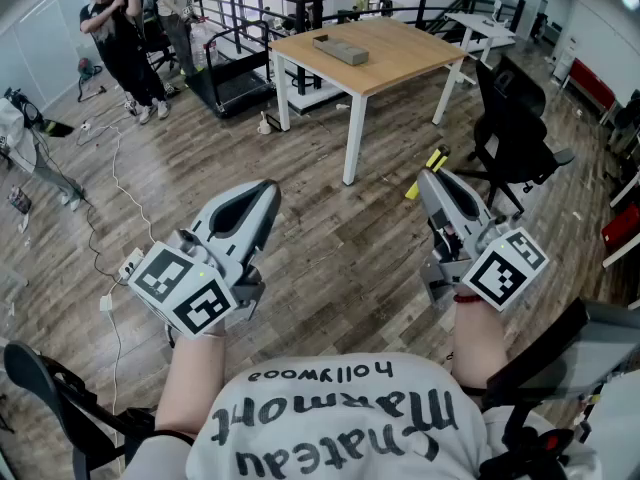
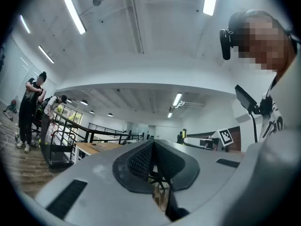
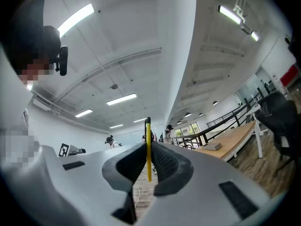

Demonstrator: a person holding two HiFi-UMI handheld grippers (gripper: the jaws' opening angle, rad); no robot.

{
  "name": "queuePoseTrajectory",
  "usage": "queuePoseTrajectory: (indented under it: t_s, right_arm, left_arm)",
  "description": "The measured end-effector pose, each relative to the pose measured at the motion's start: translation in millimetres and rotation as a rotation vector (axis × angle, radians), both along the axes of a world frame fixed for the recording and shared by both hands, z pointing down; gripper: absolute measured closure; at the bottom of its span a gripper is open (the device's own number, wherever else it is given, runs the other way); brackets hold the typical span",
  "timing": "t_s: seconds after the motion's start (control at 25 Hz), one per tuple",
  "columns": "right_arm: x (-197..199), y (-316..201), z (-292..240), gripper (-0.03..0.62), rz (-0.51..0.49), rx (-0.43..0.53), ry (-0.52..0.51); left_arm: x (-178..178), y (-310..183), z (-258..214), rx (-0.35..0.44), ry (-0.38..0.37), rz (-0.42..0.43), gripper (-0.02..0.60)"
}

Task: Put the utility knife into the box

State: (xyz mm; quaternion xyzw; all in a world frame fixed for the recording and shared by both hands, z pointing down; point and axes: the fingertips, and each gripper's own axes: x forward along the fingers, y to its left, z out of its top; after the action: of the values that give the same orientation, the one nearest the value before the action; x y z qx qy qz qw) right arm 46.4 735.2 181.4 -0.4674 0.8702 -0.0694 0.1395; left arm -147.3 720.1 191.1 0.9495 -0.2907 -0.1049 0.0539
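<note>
Currently I am pinching the seemingly light, stiff utility knife (image 3: 148,126) by its flat sides in my right tool (image 3: 148,159), my left tool (image 2: 153,149) pressed together, empty.

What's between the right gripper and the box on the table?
From the right gripper to the box, head view shows only wood floor and tabletop.

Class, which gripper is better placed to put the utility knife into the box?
Right. The right gripper is shut on the yellow utility knife; the left gripper is shut with nothing in it. The box lies on the table ahead.
</note>
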Motion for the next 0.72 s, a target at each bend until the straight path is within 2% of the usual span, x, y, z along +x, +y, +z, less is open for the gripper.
queuePoseTrajectory:
  t_s: [0.4, 0.72]
  right_arm:
    - [-7.9, 3.4, -1.0, 0.554, -0.002, 0.003, 0.025]
    - [-2.6, 4.7, -3.6, 0.554, -0.022, 0.018, -0.022]
  left_arm:
    - [-7.4, 4.4, -3.7, 0.001, 0.014, 0.001, 0.575]
    - [-1.8, 2.1, -6.0, 0.029, 0.014, -0.016, 0.575]
